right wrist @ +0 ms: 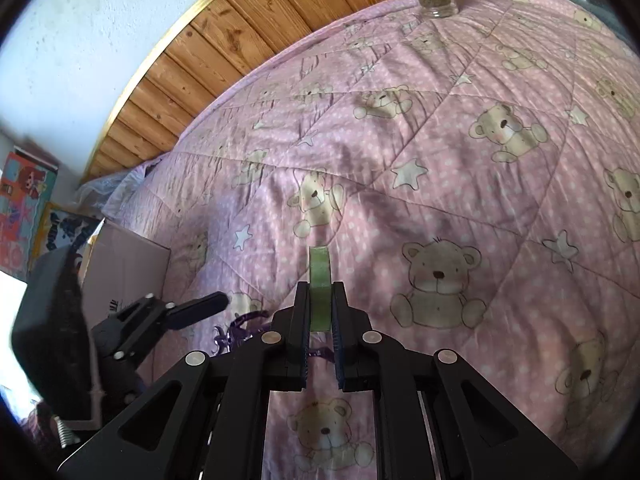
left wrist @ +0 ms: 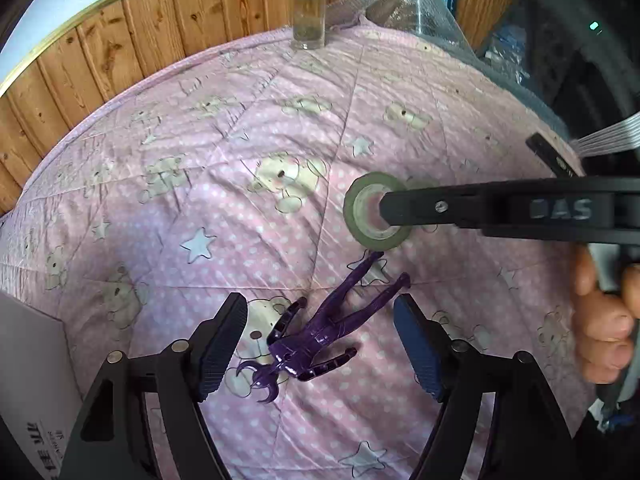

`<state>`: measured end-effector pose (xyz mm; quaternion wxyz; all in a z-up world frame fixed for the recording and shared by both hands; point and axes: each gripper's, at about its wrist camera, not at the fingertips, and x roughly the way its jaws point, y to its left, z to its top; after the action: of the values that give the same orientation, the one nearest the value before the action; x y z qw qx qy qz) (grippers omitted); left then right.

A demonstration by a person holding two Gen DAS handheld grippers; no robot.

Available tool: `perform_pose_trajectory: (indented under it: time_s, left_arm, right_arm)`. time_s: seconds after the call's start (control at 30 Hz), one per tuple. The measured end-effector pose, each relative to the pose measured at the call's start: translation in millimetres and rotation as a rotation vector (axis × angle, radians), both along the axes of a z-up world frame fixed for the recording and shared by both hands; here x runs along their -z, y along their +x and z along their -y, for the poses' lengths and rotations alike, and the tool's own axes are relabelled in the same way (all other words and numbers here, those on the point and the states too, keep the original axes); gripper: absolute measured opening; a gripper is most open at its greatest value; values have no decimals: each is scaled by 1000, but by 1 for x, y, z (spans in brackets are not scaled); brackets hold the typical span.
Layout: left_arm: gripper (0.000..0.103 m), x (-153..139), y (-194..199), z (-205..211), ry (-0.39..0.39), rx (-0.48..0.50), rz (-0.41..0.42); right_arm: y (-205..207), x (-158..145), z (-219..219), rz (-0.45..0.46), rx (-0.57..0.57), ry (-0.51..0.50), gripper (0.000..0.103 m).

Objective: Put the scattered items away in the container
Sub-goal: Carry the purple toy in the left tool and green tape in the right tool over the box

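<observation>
Left gripper (left wrist: 320, 344) spread wide over the purple figure (left wrist: 316, 334), gripping nothing yet. Figure flat on the pink quilt (left wrist: 168, 216), right between the pads, long axis slanted: head toward 7 o'clock, legs toward 1 o'clock. So a diagonal lie across the gap, not square to the pads; probably needs a small wrist twist before closing on the torso, otherwise an arm or leg might get pinched.

Right gripper (right wrist: 320, 322) clamped on the green tape roll (right wrist: 320, 280), roll standing on edge between the pads, lifted or just touching the quilt, hard to say. Cardboard box (right wrist: 128, 264) off at 9 o'clock beside the left gripper, likely the drop spot. Glass jar (left wrist: 307, 8) way out at 12 o'clock, well apart.
</observation>
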<state>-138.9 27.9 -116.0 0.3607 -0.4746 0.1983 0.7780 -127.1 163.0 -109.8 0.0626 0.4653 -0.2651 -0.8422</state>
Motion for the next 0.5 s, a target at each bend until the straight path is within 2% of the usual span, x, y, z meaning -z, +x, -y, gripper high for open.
perform_pose_trajectory:
  time_s: [0.07,0.1,0.13,0.17,0.27,0.5]
  left_arm:
    - [75,20,-3,-5,-28,11,58]
    - [69,18,1,-1,-1,12,24]
    - [59,16,2,4,2,-2,24]
    - [53,13,1,7,5,-25,36]
    - [53,7,-2,21,35,-94,101]
    - [53,-9,21,44,84,-204,153]
  right_arm:
    - [10,-2,-6,-3,25,11,10]
    - [14,-3,-10,-3,36,19,10]
    - [17,-3,-13,-1,45,25,10]
    - [20,-1,-16,3,51,26,10]
    - [26,2,-17,17,46,30,10]
    - [33,0,-1,19,4,29,10]
